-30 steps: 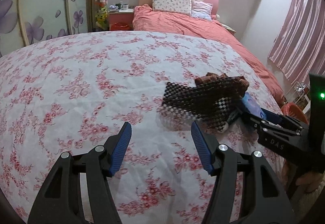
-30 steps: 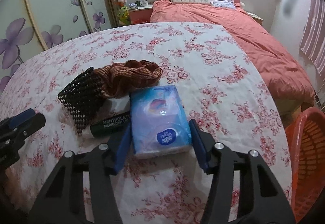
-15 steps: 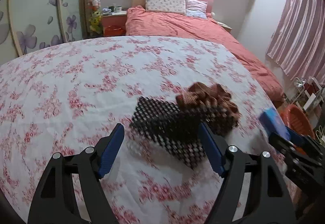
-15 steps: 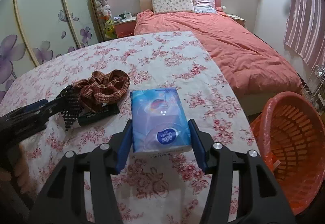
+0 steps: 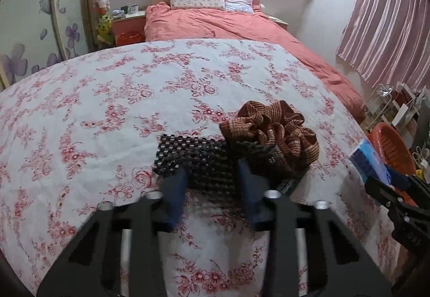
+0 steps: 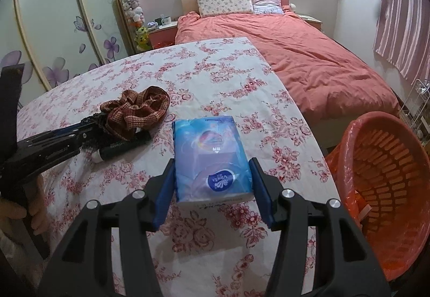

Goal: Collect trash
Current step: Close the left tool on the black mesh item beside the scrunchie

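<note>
On the flowered desk [image 6: 215,76], I have both grippers on trash.

My right gripper [image 6: 212,184] clamps the blue tissue pack [image 6: 211,159] just above the desk, near the orange basket [image 6: 389,189]. My left gripper [image 5: 212,184] is narrowed around the black mesh mat [image 5: 193,159], beneath the brown scrunchie [image 5: 271,133]; whether its 2 pads touch, I cannot tell.

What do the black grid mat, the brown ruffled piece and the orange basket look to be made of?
Black grid mat: looks like soft rubbery mesh, matte, open grid holes. Brown ruffled piece: woven fabric, checked weave, gathered folds. Orange basket: likely rigid plastic, slightly glossy, moulded slots, with a thin orange film liner at the rim.
</note>
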The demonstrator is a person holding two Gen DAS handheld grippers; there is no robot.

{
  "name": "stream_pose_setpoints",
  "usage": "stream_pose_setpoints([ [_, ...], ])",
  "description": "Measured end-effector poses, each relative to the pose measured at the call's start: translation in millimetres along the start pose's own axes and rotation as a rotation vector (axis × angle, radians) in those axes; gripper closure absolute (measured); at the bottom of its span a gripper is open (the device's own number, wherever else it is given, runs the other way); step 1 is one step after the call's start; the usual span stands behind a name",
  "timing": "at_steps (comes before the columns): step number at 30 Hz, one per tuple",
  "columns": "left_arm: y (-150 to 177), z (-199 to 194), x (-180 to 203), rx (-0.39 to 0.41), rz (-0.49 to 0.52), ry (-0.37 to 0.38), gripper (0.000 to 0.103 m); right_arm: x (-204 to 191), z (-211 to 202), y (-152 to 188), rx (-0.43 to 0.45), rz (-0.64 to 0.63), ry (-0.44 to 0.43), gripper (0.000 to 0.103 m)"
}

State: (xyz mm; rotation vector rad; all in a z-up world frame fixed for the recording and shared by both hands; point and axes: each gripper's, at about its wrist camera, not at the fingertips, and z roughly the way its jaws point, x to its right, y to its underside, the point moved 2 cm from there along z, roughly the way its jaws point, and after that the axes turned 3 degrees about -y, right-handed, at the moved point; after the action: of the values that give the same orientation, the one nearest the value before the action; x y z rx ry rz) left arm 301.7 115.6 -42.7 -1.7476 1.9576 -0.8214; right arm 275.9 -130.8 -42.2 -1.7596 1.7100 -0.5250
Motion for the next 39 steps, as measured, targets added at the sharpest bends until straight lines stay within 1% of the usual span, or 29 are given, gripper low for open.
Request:
stream_pose_setpoints([
  [2, 0.6, -0.4, -2.0, -0.002, -0.008, 0.004, 0.085, 0.4, -1.5, 0.8, 0.001, 0.001, 0.001, 0.05],
  [3, 0.4, -1.1, -2.2, -0.001, -0.012, 0.005, 0.091, 0.8, -2.4, 1.2, 0.002, 0.002, 0.001, 0.05],
  [4, 0.8, -2.4, -3.6, 0.001, -0.016, 0.002, 0.092, 0.8, -4.1, 0.9, 0.005, 0.002, 0.002, 0.05],
  [5, 1.7, -4.0, -4.8, 0.002, -0.021, 0.009, 0.1, 0.2, -6.1, 1.2, 0.007, 0.002, 0.002, 0.05],
  [6, 2.7, -6.7, -6.8, 0.003, -0.028, 0.017, 0.1, -0.2, -6.9, 1.2, 0.01, 0.001, 0.001, 0.05],
  [11, 3.6, -19.5, -12.0, 0.026, -0.034, 0.008, 0.1, -3.0, -17.2, -0.5, 0.031, -0.006, -0.004, 0.05],
  [14, 2.7, -17.1, -12.0, 0.005, -0.048, 0.0, 0.1, -3.9, -19.9, 0.9, 0.034, -0.007, -0.006, 0.05],
  [16, 3.3, -14.0, -12.1, -0.007, -0.064, -0.005, 0.092, -3.3, -20.7, 2.4, 0.031, -0.008, -0.006, 0.05],
  [18, 3.2, -12.0, -10.4, -0.005, -0.062, -0.011, 0.064, -2.4, -21.1, 3.4, 0.03, -0.008, -0.005, 0.05],
  [20, 2.4, -9.8, -7.8, 0.001, -0.049, -0.039, 0.057, -0.7, -21.4, 3.9, 0.027, -0.005, -0.006, 0.05],
  [23, 1.0, -1.5, -5.5, -0.023, -0.035, -0.061, 0.056, -0.6, -20.7, 3.6, 0.026, -0.002, -0.007, 0.05],
  [26, 0.6, 2.4, 0.5, -0.027, 0.006, -0.104, 0.055, -0.2, -20.2, 3.8, 0.024, -0.002, -0.009, 0.05],
  [28, 1.2, 2.7, 1.3, -0.028, 0.01, -0.114, 0.054, -0.1, -20.1, 4.6, 0.023, -0.001, -0.011, 0.05],
  [31, 0.7, -0.2, -5.5, -0.032, -0.032, -0.1, 0.054, 0.3, -20.9, 4.1, 0.026, 0.002, -0.013, 0.05],
  [32, 0.7, -2.0, -9.6, -0.026, -0.05, -0.109, 0.052, 0.7, -21.6, 4.6, 0.028, 0.002, -0.014, 0.05],
  [33, 0.9, -3.5, -12.7, -0.017, -0.062, -0.117, 0.045, 1.0, -21.9, 4.0, 0.032, 0.003, -0.014, 0.05],
  [34, 1.1, -4.3, -14.4, -0.01, -0.069, -0.125, 0.042, 1.4, -21.9, 3.5, 0.034, 0.006, -0.014, 0.05],
  [37, 2.3, -1.1, -16.6, -0.012, -0.079, -0.133, 0.042, 3.1, -21.6, 3.1, 0.039, 0.014, -0.018, 0.05],
  [39, 3.0, 0.3, -12.0, -0.012, -0.055, -0.157, 0.042, 2.5, -19.2, 3.4, 0.035, 0.017, -0.021, 0.05],
])
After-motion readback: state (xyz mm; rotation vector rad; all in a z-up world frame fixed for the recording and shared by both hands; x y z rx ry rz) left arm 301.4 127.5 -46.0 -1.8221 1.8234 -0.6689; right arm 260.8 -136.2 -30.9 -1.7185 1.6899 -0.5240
